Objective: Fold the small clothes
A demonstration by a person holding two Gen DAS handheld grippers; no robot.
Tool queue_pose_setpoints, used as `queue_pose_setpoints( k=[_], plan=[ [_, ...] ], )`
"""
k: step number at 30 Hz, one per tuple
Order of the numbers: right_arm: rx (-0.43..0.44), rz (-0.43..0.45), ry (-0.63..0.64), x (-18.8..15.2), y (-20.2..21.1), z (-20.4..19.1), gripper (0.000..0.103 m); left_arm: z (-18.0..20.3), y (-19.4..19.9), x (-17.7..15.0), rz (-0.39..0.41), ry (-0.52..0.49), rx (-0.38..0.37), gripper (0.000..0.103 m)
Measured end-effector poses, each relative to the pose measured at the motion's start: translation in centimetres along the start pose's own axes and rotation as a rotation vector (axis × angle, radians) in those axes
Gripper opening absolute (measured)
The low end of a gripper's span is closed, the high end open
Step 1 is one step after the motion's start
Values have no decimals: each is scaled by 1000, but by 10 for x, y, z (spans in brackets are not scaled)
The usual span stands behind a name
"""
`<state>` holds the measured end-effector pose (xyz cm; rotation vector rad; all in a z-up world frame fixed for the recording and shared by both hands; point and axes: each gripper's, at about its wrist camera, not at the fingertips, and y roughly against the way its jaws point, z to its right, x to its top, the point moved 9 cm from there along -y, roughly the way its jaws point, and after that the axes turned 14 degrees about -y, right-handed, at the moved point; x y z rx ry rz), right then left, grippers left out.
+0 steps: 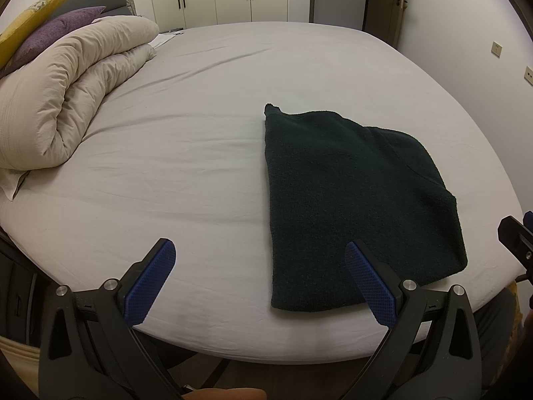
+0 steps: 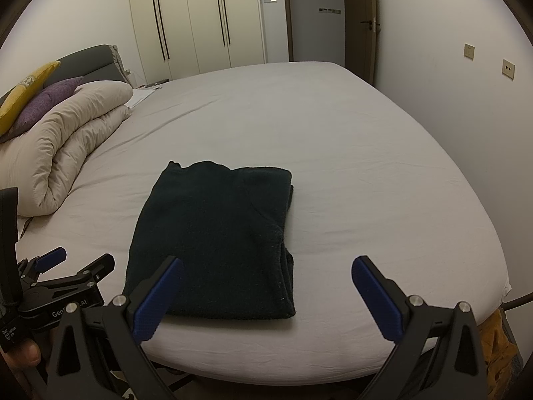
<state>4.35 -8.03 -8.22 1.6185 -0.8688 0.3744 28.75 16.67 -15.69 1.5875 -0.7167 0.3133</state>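
Note:
A dark green knitted garment point(image 1: 353, 200) lies folded into a flat rectangle on the grey bed sheet point(image 1: 186, 153), close to the near edge. In the right wrist view the same garment point(image 2: 216, 240) shows stacked layers along its right side. My left gripper point(image 1: 260, 253) is open over the bed's near edge, just left of the garment, and its right finger overlaps the garment's near corner. My right gripper point(image 2: 266, 266) is open too, empty, with its left finger in front of the garment's near edge. The left gripper point(image 2: 63, 263) also shows at the far left of the right wrist view.
A rolled beige duvet point(image 1: 70, 100) lies at the left of the bed, with purple point(image 1: 56, 33) and yellow point(image 1: 30, 16) cushions behind it. White wardrobes point(image 2: 200, 20) and a door point(image 2: 366, 23) stand beyond the bed. A wall point(image 2: 466, 83) runs along the right side.

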Motion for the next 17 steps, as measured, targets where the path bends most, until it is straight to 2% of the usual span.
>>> queue_pose_setpoints(
  k=[17],
  plan=[
    [4,-8,-4,-8,3,-1,103,1,-1,-2,3,-9,-3,103]
  ],
)
